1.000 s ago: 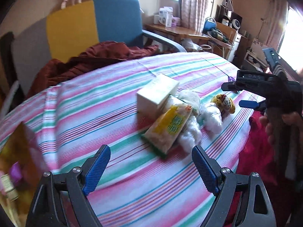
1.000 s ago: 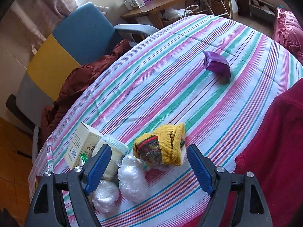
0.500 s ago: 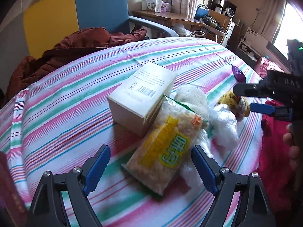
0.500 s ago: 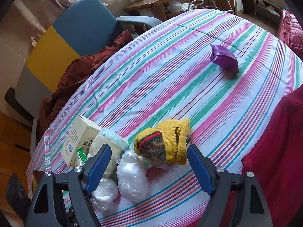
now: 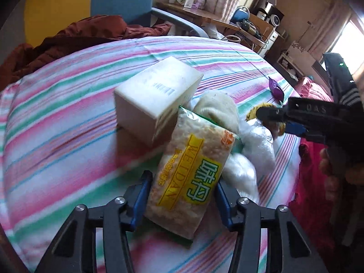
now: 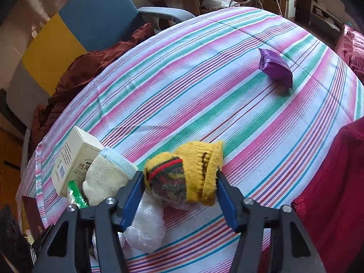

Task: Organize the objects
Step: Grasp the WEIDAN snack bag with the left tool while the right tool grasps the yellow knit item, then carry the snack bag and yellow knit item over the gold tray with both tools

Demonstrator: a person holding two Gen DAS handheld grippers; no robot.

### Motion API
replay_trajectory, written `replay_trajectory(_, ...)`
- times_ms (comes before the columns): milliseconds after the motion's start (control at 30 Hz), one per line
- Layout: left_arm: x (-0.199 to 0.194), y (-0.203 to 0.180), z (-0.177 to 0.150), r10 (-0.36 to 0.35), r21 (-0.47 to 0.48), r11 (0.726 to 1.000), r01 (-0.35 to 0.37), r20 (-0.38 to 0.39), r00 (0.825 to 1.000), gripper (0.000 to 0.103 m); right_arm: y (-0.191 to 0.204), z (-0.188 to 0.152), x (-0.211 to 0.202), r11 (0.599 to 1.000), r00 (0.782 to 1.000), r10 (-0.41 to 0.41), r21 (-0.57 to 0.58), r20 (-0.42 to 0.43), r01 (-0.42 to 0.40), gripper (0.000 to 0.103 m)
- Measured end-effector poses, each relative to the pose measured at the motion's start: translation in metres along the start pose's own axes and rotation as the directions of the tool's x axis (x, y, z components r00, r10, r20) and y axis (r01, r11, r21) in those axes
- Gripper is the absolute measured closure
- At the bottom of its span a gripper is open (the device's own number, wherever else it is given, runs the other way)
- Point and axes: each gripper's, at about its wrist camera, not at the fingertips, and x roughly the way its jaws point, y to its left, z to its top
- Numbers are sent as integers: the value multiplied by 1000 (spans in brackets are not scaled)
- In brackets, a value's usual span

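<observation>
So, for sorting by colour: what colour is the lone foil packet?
Purple foil packet, clearest in the right wrist view.

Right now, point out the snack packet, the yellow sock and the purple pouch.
snack packet (image 5: 191, 177): left wrist view, on its yellow label.
yellow sock (image 6: 195, 170): right wrist view, on its yellow knit body.
purple pouch (image 6: 275, 67): right wrist view, on its shiny top face.

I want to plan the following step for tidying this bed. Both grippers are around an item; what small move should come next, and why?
Probably finish closing, then lift both a little. The left gripper is closing around the snack packet, the right gripper around the yellow sock bundle. Both lie against the white box and plastic-wrapped bundles, so lifting clears the pile.
</observation>
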Motion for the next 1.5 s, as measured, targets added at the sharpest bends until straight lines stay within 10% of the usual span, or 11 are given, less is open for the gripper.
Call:
replay_trajectory(567, -43, -3, -82, 258, 15, 966, -259, 51, 965, 51, 26, -6, -32, 988, 989, 100, -126, 109, -86, 54)
replay_trajectory(1133, -42, -5, -77, 278, -16, 960, -278, 53, 959, 55, 61, -18, -52, 927, 953, 282, -290, 115, -239, 54)
replay_trajectory(1500, -114, -14, -94, 291, -64, 957, -284, 152, 945, 55, 76, -31, -53, 899, 958, 269, -383, 102, -212, 54)
